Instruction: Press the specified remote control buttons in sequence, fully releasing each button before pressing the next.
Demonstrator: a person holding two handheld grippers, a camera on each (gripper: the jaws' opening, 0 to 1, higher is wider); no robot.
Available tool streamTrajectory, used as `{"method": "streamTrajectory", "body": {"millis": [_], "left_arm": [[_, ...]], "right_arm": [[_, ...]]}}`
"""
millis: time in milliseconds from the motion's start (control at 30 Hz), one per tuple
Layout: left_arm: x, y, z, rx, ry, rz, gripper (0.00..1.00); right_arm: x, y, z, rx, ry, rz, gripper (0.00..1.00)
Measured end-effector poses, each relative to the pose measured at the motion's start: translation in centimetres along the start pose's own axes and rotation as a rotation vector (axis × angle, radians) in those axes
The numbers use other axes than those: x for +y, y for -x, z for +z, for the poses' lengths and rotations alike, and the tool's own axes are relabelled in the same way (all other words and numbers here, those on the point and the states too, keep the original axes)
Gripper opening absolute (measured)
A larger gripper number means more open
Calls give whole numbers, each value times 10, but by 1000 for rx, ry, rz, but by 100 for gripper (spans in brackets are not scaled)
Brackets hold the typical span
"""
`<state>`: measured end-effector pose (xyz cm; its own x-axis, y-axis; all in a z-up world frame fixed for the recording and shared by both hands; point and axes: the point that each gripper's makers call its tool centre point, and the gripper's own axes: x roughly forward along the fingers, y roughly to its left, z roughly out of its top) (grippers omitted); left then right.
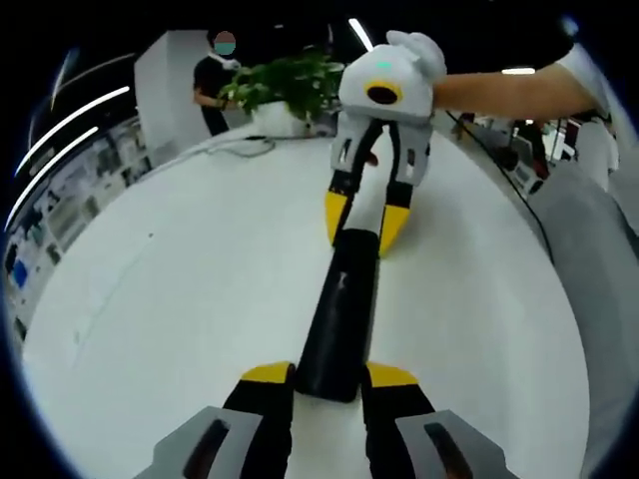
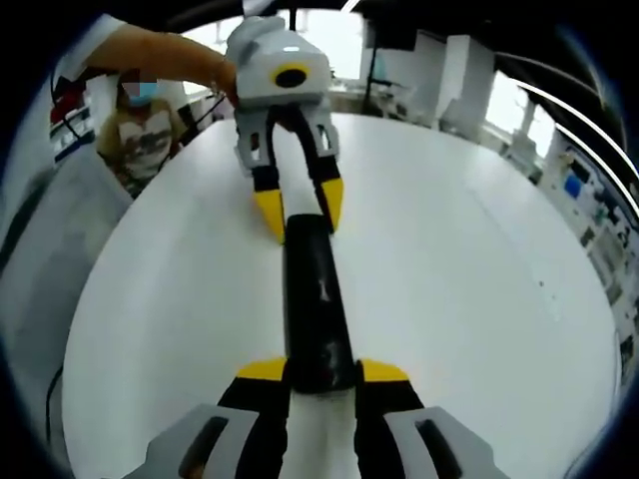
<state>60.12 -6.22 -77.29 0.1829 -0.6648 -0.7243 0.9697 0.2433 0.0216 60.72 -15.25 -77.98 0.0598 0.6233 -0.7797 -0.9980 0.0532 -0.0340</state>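
Remote control held at both ends above the white table.

The long black remote control [image 1: 341,317] lies lengthwise between the grippers: the left gripper [image 1: 329,375] has its yellow-tipped fingers [image 1: 268,374] pinching one end, the right gripper [image 2: 321,371] pinching the other, over the round white table [image 1: 170,299].

Remote [image 1: 341,319] lies on table [image 1: 180,299], between both hand-held grippers.
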Motion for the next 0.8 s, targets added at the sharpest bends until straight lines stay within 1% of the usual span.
{"method": "streamTrajectory", "body": {"millis": [200, 467, 600, 800], "left_arm": [[0, 2, -2, 15, -10, 5, 24], [-8, 6, 2, 25, -19, 6, 24], [-12, 10, 5, 25, -20, 10, 24], [-23, 21, 15, 22, -25, 14, 24]], "right_arm": [[1, 0, 1, 11, 15, -15, 21], [11, 1, 2, 28, 11, -9, 20], [17, 8, 5, 34, 12, -14, 20], [28, 22, 11, 38, 26, -25, 20]]}}
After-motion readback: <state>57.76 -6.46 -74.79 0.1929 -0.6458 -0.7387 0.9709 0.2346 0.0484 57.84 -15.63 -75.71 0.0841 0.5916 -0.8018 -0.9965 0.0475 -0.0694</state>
